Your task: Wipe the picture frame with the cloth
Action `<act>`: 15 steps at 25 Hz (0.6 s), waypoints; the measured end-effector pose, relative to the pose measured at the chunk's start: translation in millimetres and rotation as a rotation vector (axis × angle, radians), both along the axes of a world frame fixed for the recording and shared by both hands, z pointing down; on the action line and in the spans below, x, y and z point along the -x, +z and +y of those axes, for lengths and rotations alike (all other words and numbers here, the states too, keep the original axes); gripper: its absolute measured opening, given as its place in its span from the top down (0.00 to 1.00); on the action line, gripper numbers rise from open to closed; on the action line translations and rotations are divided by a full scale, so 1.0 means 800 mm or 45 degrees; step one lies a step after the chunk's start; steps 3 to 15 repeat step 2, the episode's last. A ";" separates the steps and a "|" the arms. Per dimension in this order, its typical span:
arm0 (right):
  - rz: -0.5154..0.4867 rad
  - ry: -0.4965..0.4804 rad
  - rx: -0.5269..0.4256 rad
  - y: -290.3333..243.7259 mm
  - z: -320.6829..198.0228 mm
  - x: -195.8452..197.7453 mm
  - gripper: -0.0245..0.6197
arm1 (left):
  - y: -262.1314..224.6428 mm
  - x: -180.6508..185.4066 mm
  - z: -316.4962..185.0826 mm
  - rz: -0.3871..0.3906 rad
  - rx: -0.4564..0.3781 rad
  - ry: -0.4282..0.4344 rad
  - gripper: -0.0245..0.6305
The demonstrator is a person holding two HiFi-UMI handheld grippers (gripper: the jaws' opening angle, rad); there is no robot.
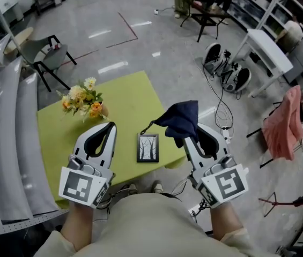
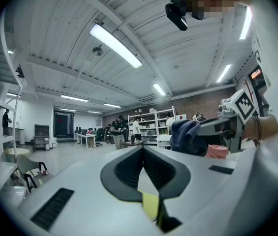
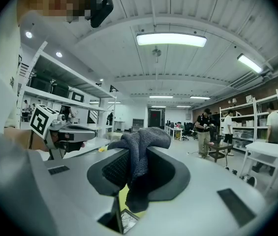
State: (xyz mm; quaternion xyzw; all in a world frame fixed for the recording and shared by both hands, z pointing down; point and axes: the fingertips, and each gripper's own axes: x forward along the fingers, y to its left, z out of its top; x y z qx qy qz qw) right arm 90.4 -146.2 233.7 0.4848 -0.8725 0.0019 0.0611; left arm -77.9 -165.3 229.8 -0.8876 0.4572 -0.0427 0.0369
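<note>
A small black picture frame (image 1: pixel 147 148) with a tree drawing lies flat near the front edge of the green table (image 1: pixel 127 98). My right gripper (image 1: pixel 186 137) hovers just right of it, shut on a dark blue cloth (image 1: pixel 180 121) that bunches up over the jaw tips. In the right gripper view the cloth (image 3: pixel 139 149) hangs between the jaws, and a corner of the frame (image 3: pixel 127 221) shows below. My left gripper (image 1: pixel 110 126) is held left of the frame, jaws together with nothing in them; they also meet in the left gripper view (image 2: pixel 143 150).
A bunch of yellow and white flowers (image 1: pixel 84 100) lies on the table's far left. A chair (image 1: pixel 43 52) stands beyond the table. Cables and gear (image 1: pixel 223 71) lie on the floor at right, next to a pink cloth (image 1: pixel 282 125) on a stand.
</note>
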 end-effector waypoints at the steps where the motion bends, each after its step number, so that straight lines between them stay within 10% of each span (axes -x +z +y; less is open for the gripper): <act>1: 0.001 0.004 0.001 0.001 -0.001 -0.001 0.82 | 0.000 0.000 -0.001 0.000 -0.001 0.002 0.95; 15: 0.003 0.007 0.003 0.003 -0.002 -0.001 0.82 | 0.000 0.000 -0.002 -0.001 -0.002 0.003 0.95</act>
